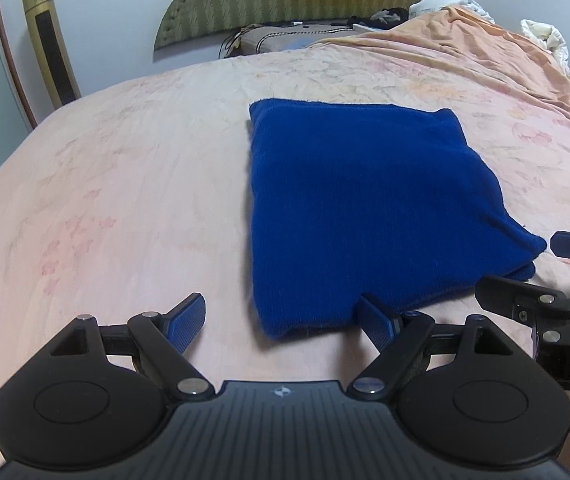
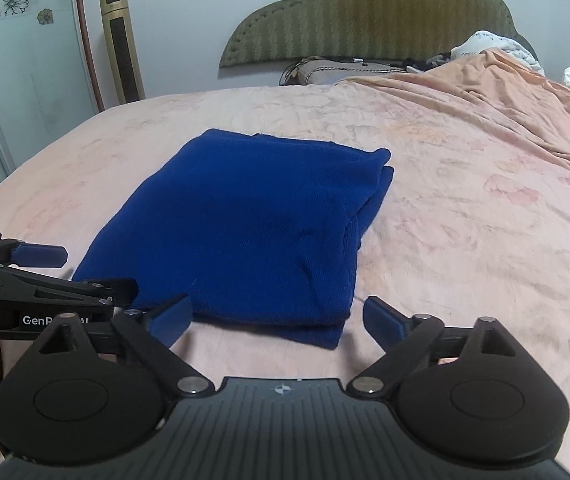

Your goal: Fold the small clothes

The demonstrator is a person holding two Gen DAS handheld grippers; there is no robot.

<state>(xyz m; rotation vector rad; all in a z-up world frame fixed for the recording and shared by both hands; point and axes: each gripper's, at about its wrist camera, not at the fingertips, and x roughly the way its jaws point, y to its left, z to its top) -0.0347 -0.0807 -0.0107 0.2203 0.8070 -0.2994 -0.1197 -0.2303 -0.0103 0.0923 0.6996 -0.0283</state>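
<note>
Blue knit garment, folded on the bed, looks soft and limp; both the left gripper and right gripper gape empty at its near edge, the likeliest hold.

Two wrist-mounted fisheye cameras, set side by side, look low and close across a pink bed toward its green headboard, sharing the folded blue garment.

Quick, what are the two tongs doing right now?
Left tongs: open, holding nothing.
Right tongs: open, holding nothing; the blue cloth lies folded on the bed.
</note>
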